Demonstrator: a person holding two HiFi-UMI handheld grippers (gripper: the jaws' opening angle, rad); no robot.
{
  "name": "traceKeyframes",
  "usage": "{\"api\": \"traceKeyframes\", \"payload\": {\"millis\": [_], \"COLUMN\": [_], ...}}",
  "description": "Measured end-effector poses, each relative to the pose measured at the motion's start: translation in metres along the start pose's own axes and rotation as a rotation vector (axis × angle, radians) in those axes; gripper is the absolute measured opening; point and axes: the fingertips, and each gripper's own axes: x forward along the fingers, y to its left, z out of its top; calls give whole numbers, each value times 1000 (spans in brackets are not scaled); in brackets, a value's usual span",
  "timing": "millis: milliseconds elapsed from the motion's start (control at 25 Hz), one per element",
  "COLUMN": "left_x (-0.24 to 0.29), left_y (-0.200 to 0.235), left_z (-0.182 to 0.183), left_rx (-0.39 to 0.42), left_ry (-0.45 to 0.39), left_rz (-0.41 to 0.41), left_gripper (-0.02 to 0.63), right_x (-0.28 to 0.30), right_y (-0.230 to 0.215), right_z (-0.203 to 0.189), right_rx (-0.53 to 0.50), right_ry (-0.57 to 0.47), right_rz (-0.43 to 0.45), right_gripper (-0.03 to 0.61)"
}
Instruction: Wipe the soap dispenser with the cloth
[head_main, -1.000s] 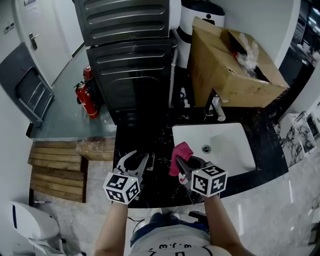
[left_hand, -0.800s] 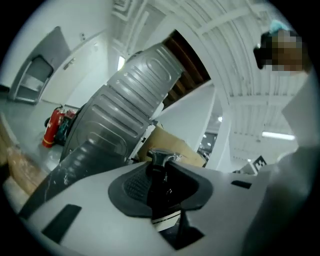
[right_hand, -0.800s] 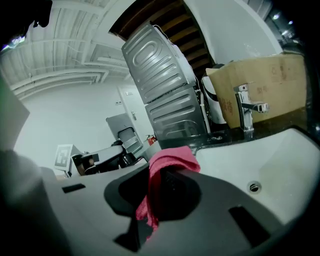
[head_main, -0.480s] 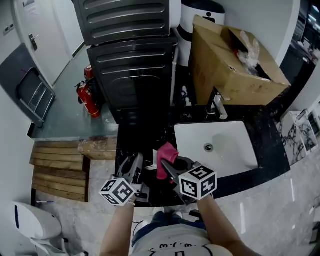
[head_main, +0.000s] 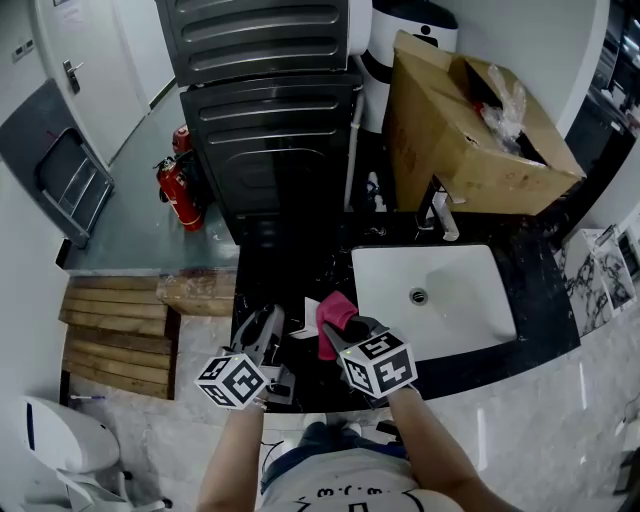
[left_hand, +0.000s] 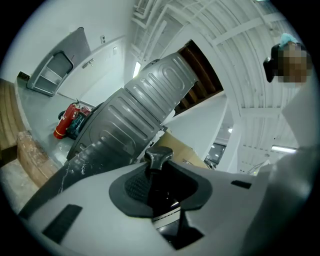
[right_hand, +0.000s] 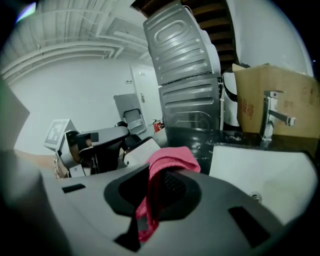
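My left gripper (head_main: 272, 330) lies rolled on its side over the black counter, shut on a dark soap dispenser. The dispenser's pump head (left_hand: 159, 158) sticks up between the jaws in the left gripper view, and its body is mostly hidden by them. My right gripper (head_main: 340, 332) is shut on a pink cloth (head_main: 333, 318), just right of the left gripper. In the right gripper view the cloth (right_hand: 169, 161) drapes over the jaws (right_hand: 160, 186), and the left gripper (right_hand: 95, 142) sits close at the left.
A white sink (head_main: 470, 310) with a faucet (head_main: 440, 215) is set in the black counter (head_main: 290, 270) to the right. A cardboard box (head_main: 470, 120) stands behind it. A dark appliance (head_main: 270, 150), a fire extinguisher (head_main: 175, 190) and wooden slats (head_main: 110, 335) lie to the left.
My right gripper has carried the cloth left, from the sink's edge towards the left gripper. The left gripper has rolled onto its side and shifted slightly.
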Motion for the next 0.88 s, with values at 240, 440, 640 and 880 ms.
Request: {"api": "traceKeyframes", "payload": {"millis": [240,440,640,880], "left_x": [2,3,5,2], "left_y": [-3,-6,-10,-5], "left_z": [0,0,-2,0], "left_rx": [32,74,114,78], "left_ry": [15,44,57,46], "left_rz": [-3,-2,-5,9], "left_gripper": [97,97,97,97], "right_x": [2,-5,7,22], "right_y": [-14,-12,5,3], "right_z": [-8,31,64,58], "right_rx": [58,128,95,86], "right_ry": [19,-109,-141,-99], "right_rz": [-26,34,131,140], "right_gripper": [48,48,48,48]}}
